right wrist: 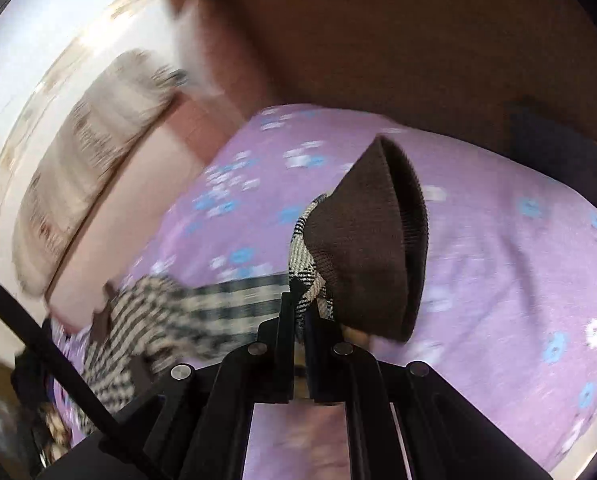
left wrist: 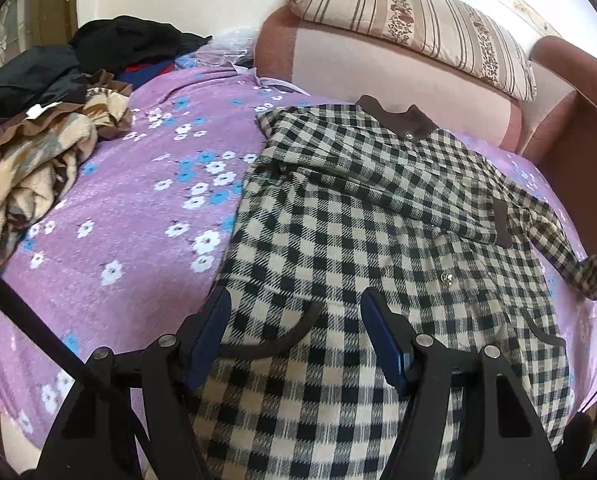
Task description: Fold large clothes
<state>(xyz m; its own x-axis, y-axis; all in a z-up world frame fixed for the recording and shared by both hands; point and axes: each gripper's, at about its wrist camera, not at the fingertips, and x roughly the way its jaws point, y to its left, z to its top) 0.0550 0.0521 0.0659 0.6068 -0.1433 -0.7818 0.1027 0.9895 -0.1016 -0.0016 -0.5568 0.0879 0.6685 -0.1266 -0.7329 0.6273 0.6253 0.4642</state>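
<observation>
One sleeve (right wrist: 362,248) is clamped in my right tool (right wrist: 304,312), lifted off the bed (right wrist: 498,280); left tool (left wrist: 294,320) gapes over the jacket (left wrist: 358,220); next, lay it across

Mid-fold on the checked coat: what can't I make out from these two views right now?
- Coat hem: left wrist view, cut off by the bottom edge and hidden behind the open left gripper.
- Right sleeve end: left wrist view, runs into the right edge.
- Pillow and coat body: right wrist view, smeared by motion blur.
- Grip depth on the cuff: right wrist view, the shut right gripper covers the pinched cloth.
</observation>
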